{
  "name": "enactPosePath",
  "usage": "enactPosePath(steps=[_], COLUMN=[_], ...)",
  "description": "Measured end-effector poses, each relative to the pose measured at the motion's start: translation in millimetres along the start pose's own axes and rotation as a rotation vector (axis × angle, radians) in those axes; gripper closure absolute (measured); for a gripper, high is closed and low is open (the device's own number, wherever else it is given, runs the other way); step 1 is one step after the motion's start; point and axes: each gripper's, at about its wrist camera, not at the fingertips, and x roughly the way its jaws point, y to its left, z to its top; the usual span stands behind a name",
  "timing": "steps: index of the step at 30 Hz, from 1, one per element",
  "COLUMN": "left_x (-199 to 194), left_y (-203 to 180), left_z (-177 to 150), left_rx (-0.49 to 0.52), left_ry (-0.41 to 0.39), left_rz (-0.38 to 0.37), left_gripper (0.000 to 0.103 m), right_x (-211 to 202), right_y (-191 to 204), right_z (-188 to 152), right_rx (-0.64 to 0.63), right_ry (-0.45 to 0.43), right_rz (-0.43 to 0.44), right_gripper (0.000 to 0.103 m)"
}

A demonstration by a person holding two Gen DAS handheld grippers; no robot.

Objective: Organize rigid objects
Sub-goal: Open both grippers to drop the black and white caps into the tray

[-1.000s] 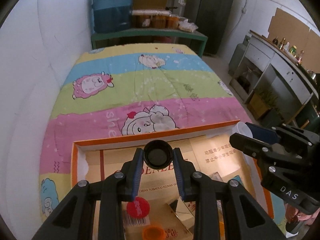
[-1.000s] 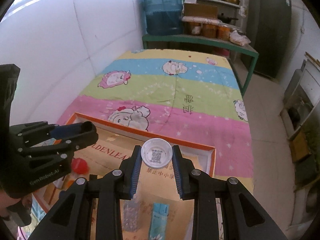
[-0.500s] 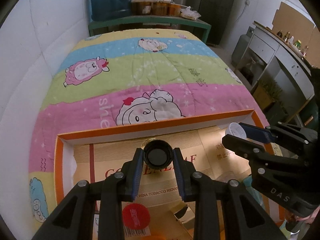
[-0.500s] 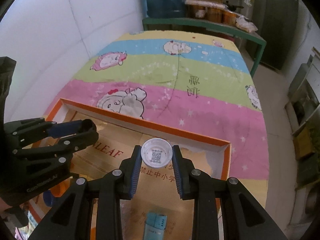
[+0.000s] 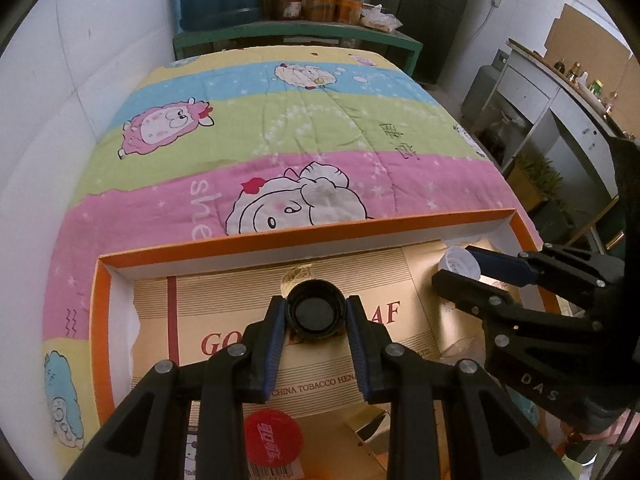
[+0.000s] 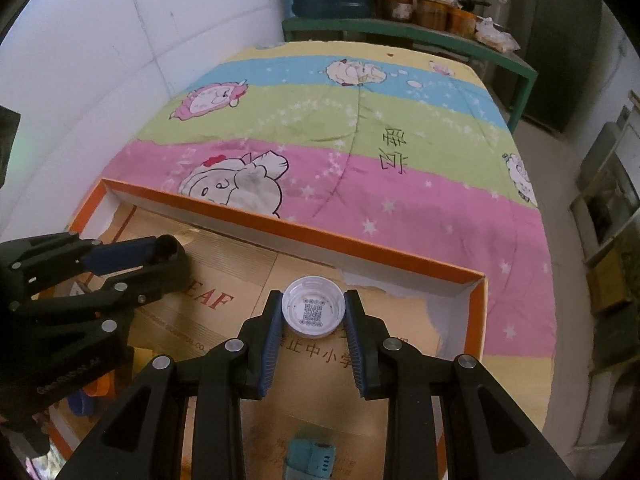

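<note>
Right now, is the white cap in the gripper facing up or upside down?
Open side toward the camera. The white cap, pinched in the right gripper, shows its hollow inside with a printed square code, ringed by its rim.

Left tongs (image 5: 316, 314) grip black cap (image 5: 314, 314) above orange box (image 5: 304, 240); red cap (image 5: 273, 441) below

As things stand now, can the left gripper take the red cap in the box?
Probably not yet: the left gripper is already shut on a black cap. The red cap lies uncovered below its fingers, so only the full grip blocks it.
</note>
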Motion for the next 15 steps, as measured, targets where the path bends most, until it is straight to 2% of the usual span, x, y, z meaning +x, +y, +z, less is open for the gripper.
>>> enactPosePath(steps=[2, 4, 5, 12, 15], left_x=[-0.3, -0.5, -0.6, -9.2, -16.0], left_y=[1.2, 2.5, 2.7, 6.2, 6.6], left_z=[-0.1, -0.5, -0.6, -1.9, -2.8], left_rx=[-0.006, -0.015, -0.017, -0.033, -0.037], left_ry=[-0.001, -0.003, -0.004, -0.031, -0.048], left_rz=[-0.016, -0.032, -0.031, -0.031, -0.041], left_gripper=[0.067, 0.051, 0.05, 0.049, 0.046], right_x=[0.5, 0.7, 0.7, -5.4, -10.8], right_y=[2.3, 3.8, 3.8, 2.1, 0.8], right_z=[-0.4, -1.0, -1.3, -3.4, -4.0], right_rx=[-0.015, -0.021, -0.018, 0.01, 0.023], right_ry=[0.0, -0.004, -0.007, -0.018, -0.035], right_rz=[-0.005, -0.009, -0.007, 0.009, 0.004], right_gripper=[0.072, 0.071, 0.07, 0.067, 0.057])
